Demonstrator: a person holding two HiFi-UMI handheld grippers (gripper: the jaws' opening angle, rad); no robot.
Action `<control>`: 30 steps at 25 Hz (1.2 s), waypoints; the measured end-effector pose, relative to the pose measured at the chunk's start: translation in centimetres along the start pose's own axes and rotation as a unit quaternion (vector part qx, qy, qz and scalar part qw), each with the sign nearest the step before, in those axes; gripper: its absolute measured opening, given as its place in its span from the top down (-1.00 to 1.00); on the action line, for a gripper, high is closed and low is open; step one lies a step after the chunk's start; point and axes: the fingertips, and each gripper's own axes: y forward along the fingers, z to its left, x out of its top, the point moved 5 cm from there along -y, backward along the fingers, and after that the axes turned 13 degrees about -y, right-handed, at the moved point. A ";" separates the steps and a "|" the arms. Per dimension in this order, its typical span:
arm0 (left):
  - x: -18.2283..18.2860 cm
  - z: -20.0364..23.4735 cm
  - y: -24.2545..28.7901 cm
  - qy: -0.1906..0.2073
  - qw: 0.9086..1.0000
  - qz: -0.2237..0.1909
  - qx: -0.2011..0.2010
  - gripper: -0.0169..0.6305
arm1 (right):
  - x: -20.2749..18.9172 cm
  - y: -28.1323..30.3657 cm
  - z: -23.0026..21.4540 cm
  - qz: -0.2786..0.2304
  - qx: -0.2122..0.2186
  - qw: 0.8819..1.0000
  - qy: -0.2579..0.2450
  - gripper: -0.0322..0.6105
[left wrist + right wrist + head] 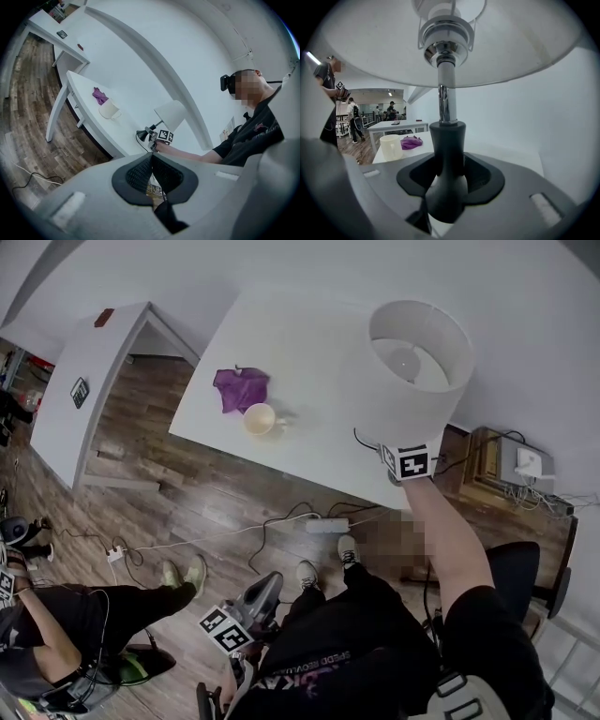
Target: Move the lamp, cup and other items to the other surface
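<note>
A lamp with a white drum shade (412, 352) and a black stem (446, 154) stands upright over the right end of the white table (309, 451). My right gripper (405, 465) is shut on that black stem, just below the chrome neck. A cream cup (260, 419) and a purple cloth (240, 387) lie together on the table's left part, and both also show in the right gripper view, the cup (391, 146) in front of the cloth (411, 142). My left gripper (234, 629) hangs low by my legs, shut and empty (151, 161).
A second white table (84, 362) stands to the far left across wooden floor. A power strip (326, 525) and cables lie on the floor under the near table. A seated person (56, 624) is at lower left. A wooden stand (492, 470) is at the right.
</note>
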 end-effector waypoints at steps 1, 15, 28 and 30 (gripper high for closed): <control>0.2 -0.1 0.1 0.003 1.000 0.005 -0.006 0.95 | 0.1 -0.6 -0.1 0.001 -0.004 1.000 0.000 0.38; 2.1 -1.6 -0.5 0.042 0.995 0.060 -0.071 0.95 | 0.7 -11.5 -3.6 0.000 -0.115 0.993 0.035 0.38; 1.3 -3.0 0.2 0.058 0.976 0.141 -0.153 0.95 | -0.9 -26.4 -5.1 0.018 -0.253 0.966 0.061 0.38; 0.8 -3.2 0.4 0.059 0.971 0.159 -0.167 0.95 | -1.3 -29.1 -5.0 0.022 -0.275 0.959 0.063 0.38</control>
